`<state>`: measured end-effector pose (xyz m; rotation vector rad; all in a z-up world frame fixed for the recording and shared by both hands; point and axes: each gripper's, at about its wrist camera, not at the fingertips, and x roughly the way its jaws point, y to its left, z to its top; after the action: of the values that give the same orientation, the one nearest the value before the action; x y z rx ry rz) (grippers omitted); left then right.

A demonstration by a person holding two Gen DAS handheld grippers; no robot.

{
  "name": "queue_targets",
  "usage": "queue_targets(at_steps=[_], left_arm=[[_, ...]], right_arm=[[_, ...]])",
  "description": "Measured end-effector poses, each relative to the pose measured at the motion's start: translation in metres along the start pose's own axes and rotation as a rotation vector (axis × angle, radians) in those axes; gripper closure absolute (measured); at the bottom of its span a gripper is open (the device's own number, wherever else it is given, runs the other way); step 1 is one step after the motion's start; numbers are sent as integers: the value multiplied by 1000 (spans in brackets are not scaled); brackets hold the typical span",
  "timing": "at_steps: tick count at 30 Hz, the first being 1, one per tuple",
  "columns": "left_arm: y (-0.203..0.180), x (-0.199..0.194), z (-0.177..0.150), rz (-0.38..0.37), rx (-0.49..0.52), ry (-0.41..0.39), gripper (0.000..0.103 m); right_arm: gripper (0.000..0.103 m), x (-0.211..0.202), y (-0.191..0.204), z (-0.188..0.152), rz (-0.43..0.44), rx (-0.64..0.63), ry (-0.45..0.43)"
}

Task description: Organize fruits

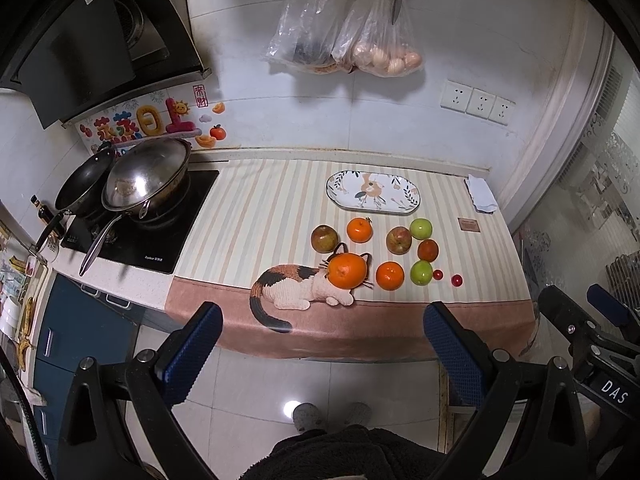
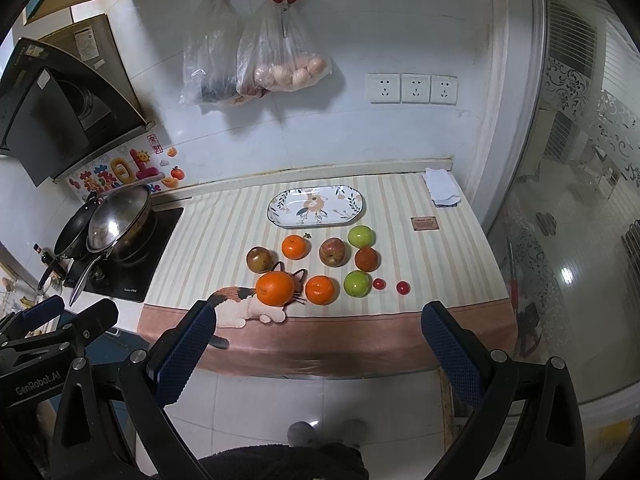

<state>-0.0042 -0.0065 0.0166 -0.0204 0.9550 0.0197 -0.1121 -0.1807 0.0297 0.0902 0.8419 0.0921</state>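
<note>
Presently both claws hang off the near edge of the table, short of the fruit. Left claw: jaws spread wide, nothing held. Right claw: same, wide and empty.

Fruit lies loose on the striped mat, in front of the empty oval plate:
- large orange, nearest, sitting on the cat print. Round, firm, peel gives good grip. Judged moderately heavy; take across its widest girth.
- two green apples, e.g.: hard, smooth skin, likely slippery; centre the pads or it may squirt out.
- two cherry tomatoes: tiny, soft, will roll; close gently.

No fruit on the plate yet; sorting appears not begun.
</note>
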Motion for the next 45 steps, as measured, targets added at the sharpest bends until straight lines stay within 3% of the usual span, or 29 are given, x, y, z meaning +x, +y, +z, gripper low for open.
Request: queue_targets(at_steps=[18, 23, 28, 36, 39, 45], left_arm=[[3, 12, 9, -14, 6, 4, 0], [17, 40, 20, 28, -10, -14, 0], [25, 94, 35, 64, 20, 20, 0], [23, 213, 48, 75, 87, 235, 0], [21, 259, 48, 45, 72, 342, 0], [24, 330, 63, 50, 4, 470, 0]], right_arm=[[0, 5, 6, 4, 9, 15, -5], [0, 20, 4, 13, -5, 61, -15], [0, 65, -1, 22, -15, 136, 22], [0, 169, -9, 22, -2, 201, 161], [0, 209, -19, 21, -6, 219, 217], [0, 298, -44, 31, 23, 245, 332]])
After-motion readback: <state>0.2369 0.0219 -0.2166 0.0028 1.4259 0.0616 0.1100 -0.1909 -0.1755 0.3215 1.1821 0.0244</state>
